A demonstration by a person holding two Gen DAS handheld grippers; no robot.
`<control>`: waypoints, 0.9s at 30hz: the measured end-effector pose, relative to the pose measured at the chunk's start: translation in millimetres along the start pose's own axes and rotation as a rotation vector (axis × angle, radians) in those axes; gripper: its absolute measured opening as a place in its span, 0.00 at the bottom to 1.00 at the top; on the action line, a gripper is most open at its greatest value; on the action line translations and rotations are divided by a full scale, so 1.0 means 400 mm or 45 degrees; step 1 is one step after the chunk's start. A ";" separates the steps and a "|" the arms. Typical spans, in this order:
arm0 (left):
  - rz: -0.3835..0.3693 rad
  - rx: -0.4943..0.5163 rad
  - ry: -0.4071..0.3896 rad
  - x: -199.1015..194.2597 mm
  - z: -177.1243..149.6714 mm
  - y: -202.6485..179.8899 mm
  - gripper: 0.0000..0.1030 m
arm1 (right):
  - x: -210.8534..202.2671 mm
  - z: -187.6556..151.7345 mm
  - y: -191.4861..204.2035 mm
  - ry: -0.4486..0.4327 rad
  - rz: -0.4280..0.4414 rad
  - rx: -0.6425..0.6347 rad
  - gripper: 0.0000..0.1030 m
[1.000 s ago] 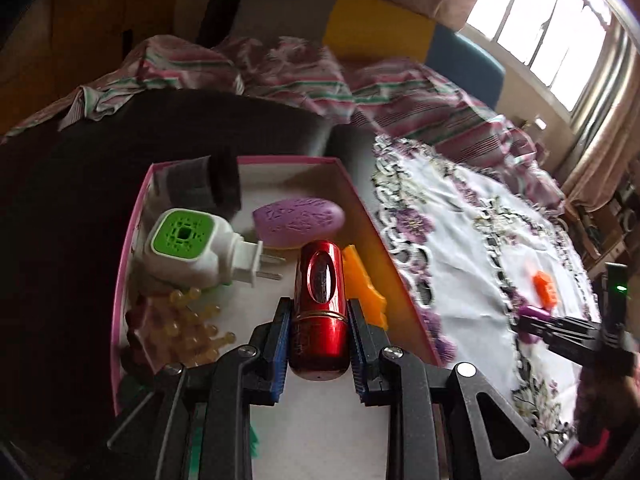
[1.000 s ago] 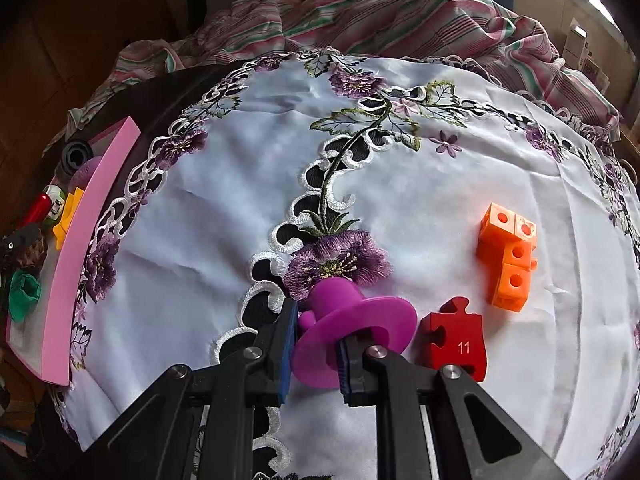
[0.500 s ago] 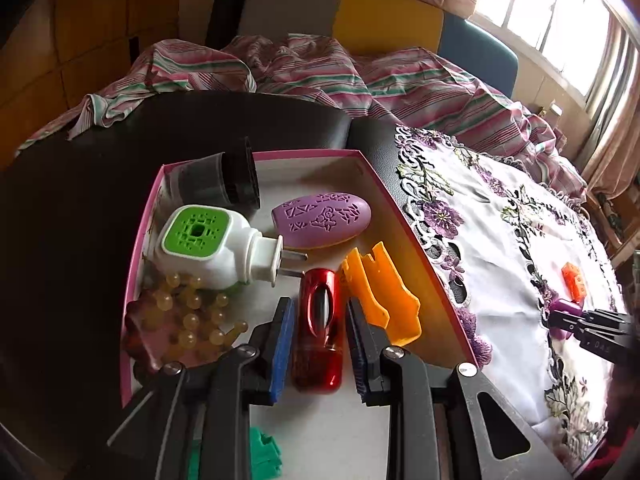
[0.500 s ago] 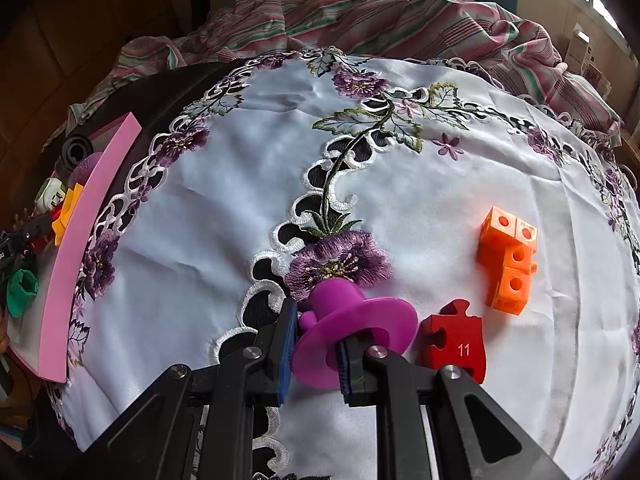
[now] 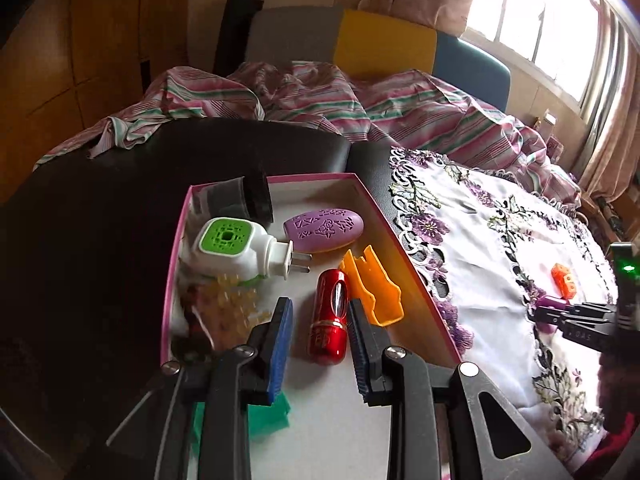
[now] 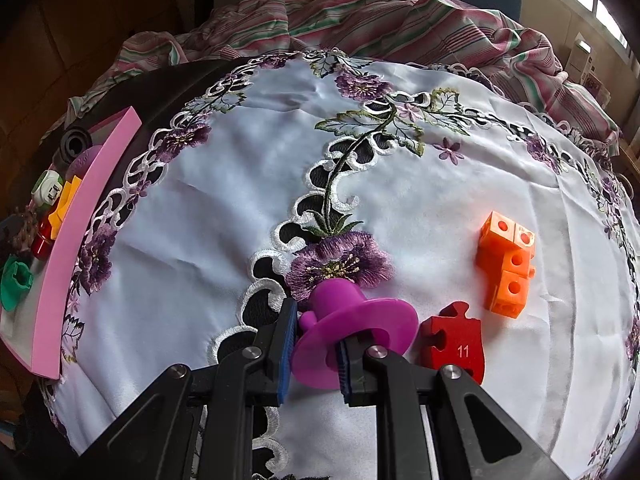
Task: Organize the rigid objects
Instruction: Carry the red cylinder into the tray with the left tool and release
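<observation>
A pink-rimmed box [image 5: 396,236] holds a red metal cylinder [image 5: 330,316], an orange plastic piece [image 5: 372,284], a purple oval case [image 5: 324,229], a white and green plug-in device [image 5: 232,248], a dark cup [image 5: 240,200], amber beads [image 5: 230,312] and a green piece [image 5: 268,412]. My left gripper [image 5: 320,344] is open over the box, its jaws apart beside the red cylinder, which lies free. My right gripper [image 6: 314,344] is shut on a purple hat-shaped piece [image 6: 352,328] on the embroidered cloth. A red puzzle piece [image 6: 456,340] and orange cubes [image 6: 506,264] lie to its right.
The white cloth with purple flowers [image 6: 280,180] covers a dark round table [image 5: 100,220]. The box [image 6: 80,220] sits at the table's left edge. A striped blanket [image 5: 320,100] and a chair with a yellow panel [image 5: 380,48] stand behind.
My left gripper has opened, let go of the red cylinder in the box and drawn back. My right gripper stays shut on the purple piece, hardly moved.
</observation>
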State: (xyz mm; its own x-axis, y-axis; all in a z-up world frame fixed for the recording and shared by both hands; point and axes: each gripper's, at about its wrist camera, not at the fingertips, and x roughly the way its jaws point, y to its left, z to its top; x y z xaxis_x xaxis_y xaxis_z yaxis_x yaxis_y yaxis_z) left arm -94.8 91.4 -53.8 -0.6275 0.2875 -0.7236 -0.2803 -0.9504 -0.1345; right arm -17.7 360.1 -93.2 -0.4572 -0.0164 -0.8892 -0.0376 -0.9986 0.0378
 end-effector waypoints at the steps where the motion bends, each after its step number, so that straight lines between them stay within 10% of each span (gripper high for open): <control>1: -0.002 0.000 -0.003 -0.008 -0.003 0.000 0.28 | 0.000 -0.001 0.001 -0.001 -0.003 -0.004 0.16; 27: 0.052 -0.028 0.006 -0.081 -0.050 0.042 0.28 | 0.002 -0.009 0.013 -0.023 -0.037 -0.064 0.17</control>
State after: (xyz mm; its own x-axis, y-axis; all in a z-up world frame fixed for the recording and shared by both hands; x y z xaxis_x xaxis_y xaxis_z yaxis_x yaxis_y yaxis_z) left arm -64.7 63.9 -46.2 -0.6348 0.2479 -0.7319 -0.2383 -0.9638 -0.1197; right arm -15.2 354.6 -95.4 -0.4723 0.0132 -0.8813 -0.0070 -0.9999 -0.0112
